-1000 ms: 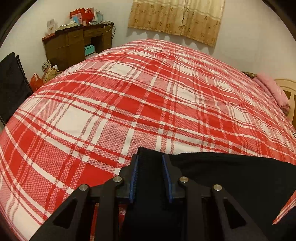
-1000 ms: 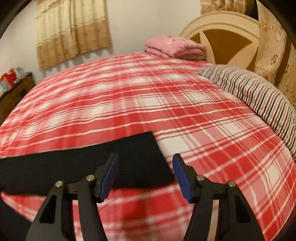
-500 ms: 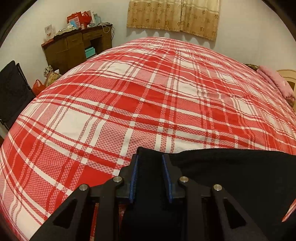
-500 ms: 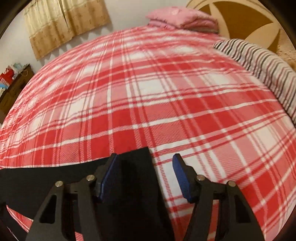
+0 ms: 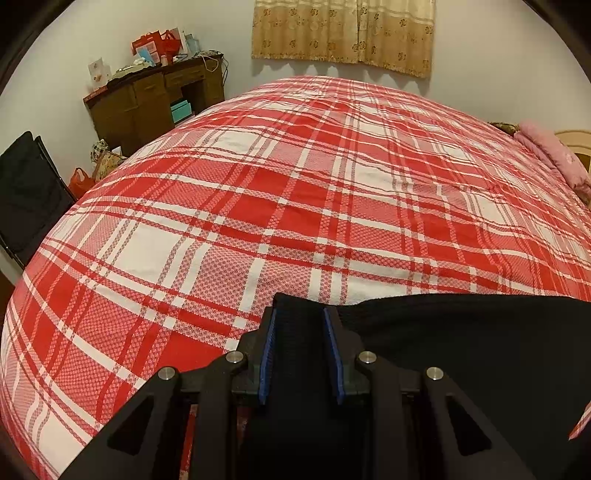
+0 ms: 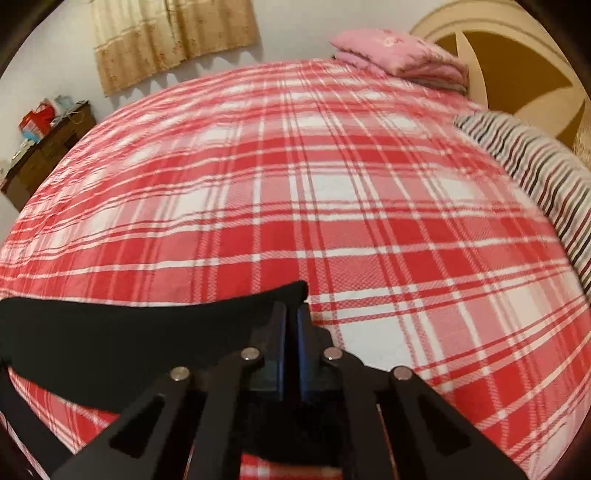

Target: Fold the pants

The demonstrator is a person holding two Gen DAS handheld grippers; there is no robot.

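a bed (image 5: 332, 192) with a red and white plaid sheet fills the room. pale walls (image 5: 236, 40) carry a beige curtain (image 5: 343, 33). a dark wooden desk (image 5: 147, 99) stands cluttered in the corner, beside what may be a black chair (image 5: 26, 192). a curved headboard (image 6: 491, 62) backs a striped pillow (image 6: 535, 173) and folded pink bedding (image 6: 399, 55).

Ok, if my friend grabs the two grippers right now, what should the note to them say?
Left gripper: shut on one end of the black pants.
Right gripper: jaws have just closed on the other end of the pants, at the corner.
Pants: stretched flat between the two grippers on the near edge of the bed, on the red plaid sheet.
Done: both ends gripped.
Left: no fold shows yet. Probably lift both ends together and carry them over the rest of the pants, then lay them down and smooth.
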